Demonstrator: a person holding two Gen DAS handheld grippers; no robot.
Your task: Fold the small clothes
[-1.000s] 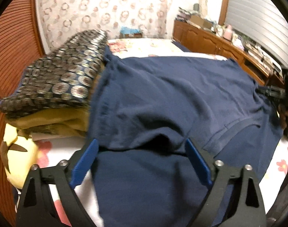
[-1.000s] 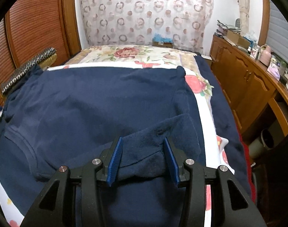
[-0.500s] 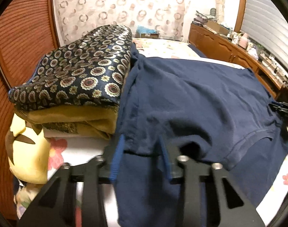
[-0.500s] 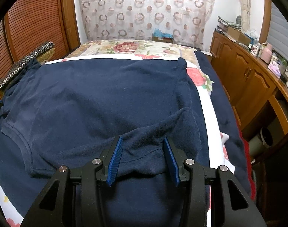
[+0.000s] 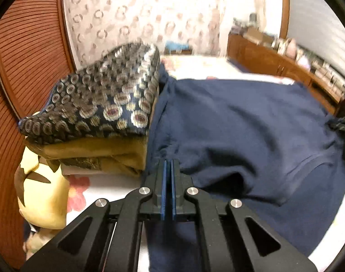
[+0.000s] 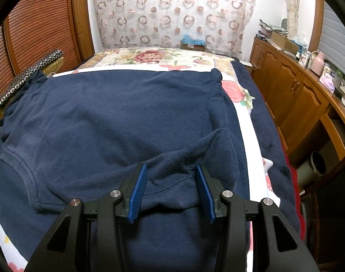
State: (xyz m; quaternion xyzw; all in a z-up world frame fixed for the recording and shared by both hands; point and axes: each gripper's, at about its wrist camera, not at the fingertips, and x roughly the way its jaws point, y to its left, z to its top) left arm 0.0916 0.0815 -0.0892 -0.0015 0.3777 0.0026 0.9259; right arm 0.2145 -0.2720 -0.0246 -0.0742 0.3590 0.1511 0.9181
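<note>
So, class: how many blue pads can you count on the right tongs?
2: one pad left of the shirt fold, the other pad right of it, apart.

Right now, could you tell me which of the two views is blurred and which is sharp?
Left wrist view: motion-blurred, the patterned cushion and cabinets smeared, only the left gripper crisp. Right wrist view: sharp, the navy shirt and curtain clear, with fisheye bending at the edges.
</note>
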